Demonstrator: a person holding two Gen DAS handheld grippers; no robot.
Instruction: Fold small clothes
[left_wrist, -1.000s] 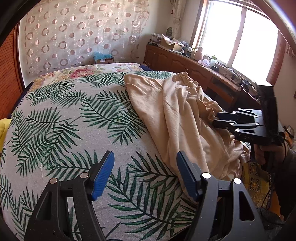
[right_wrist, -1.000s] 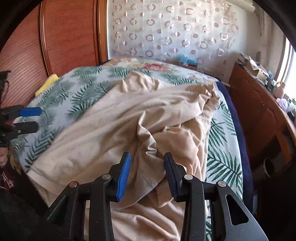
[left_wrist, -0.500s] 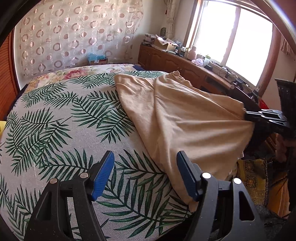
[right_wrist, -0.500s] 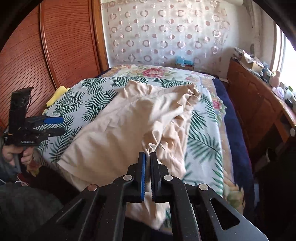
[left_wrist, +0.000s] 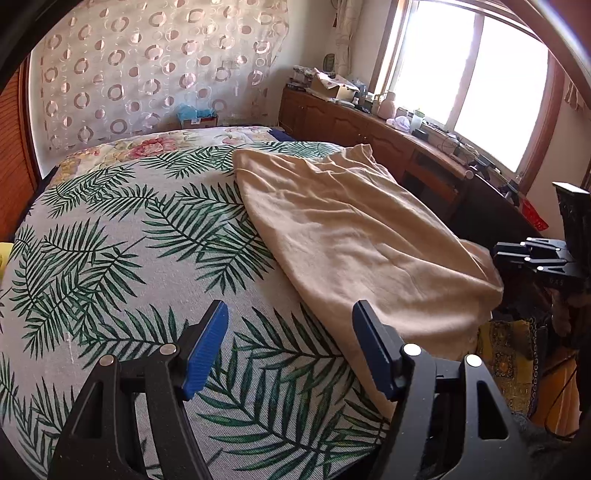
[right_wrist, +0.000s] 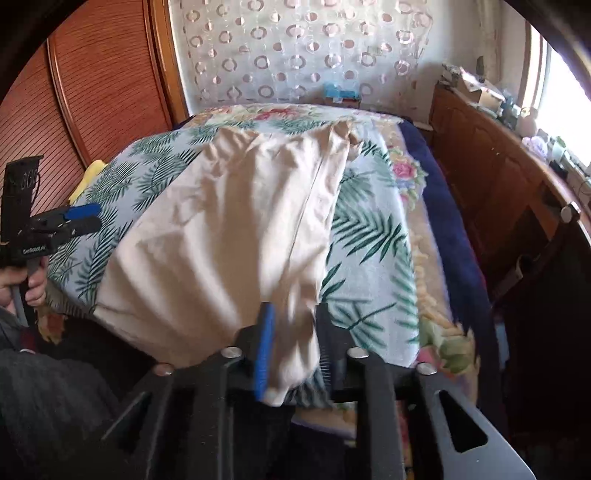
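A beige garment lies spread over the right half of the palm-leaf bedspread, its near edge hanging over the bed's side. In the left wrist view my left gripper hovers open above bare bedspread, just left of the garment, with nothing between its fingers. My right gripper is at the garment's near corner. Its jaws are opening, and the cloth's corner lies loose between the blue pads. The same gripper shows at the bed's right edge in the left wrist view, and the left gripper at the far left of the right wrist view.
A wooden sideboard with clutter runs under the window along the bed's right side. A wooden wardrobe stands on the left, with a yellow cloth at the bed's edge there. A person's hand holds the left gripper.
The right gripper shut on the rumpled garment and pulled it toward the bed's near edge, stretching it flat; now its jaws have parted again. The left gripper has stayed where it was, open.
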